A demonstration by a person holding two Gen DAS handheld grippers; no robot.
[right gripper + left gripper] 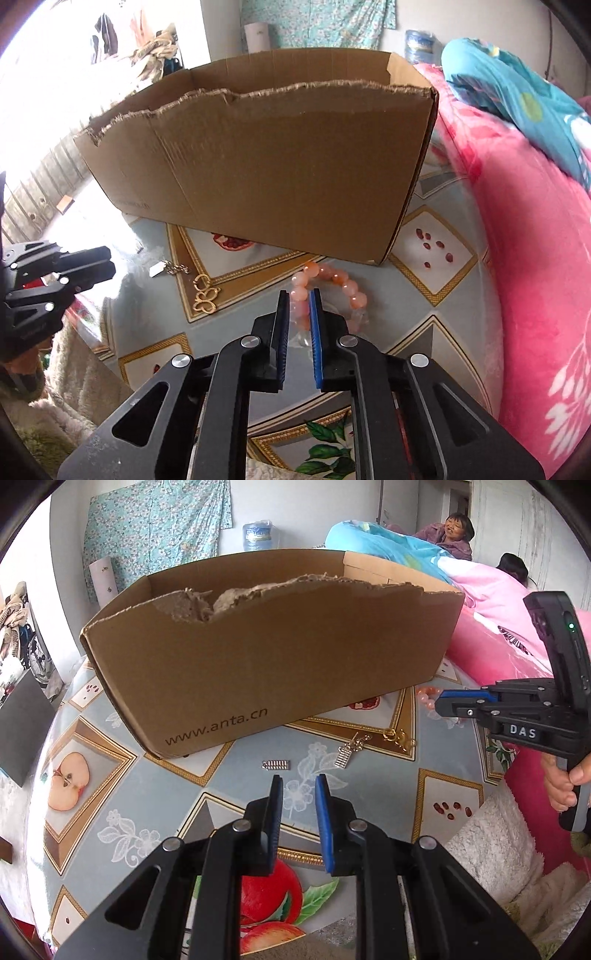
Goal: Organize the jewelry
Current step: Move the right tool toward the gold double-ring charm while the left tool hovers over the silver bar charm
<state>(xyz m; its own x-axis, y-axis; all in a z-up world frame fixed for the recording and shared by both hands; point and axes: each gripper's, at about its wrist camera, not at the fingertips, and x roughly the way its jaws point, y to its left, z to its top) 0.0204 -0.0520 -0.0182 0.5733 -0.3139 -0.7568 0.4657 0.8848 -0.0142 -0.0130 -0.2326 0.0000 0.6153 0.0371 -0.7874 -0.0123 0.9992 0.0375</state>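
Observation:
A torn cardboard box stands on the round table; it also shows in the right wrist view. In front of it lie a small silver piece, a silver pendant on a chain and a gold clover chain, also visible in the right wrist view. A pink bead bracelet lies by the box corner. My right gripper has its fingers closed around one side of the bracelet. My left gripper is open and empty, above the table near the silver pieces.
The table carries a fruit-patterned cloth. Pink and blue bedding lies to the right of the table. A fluffy white cloth sits at the table's edge. Two people are in the background.

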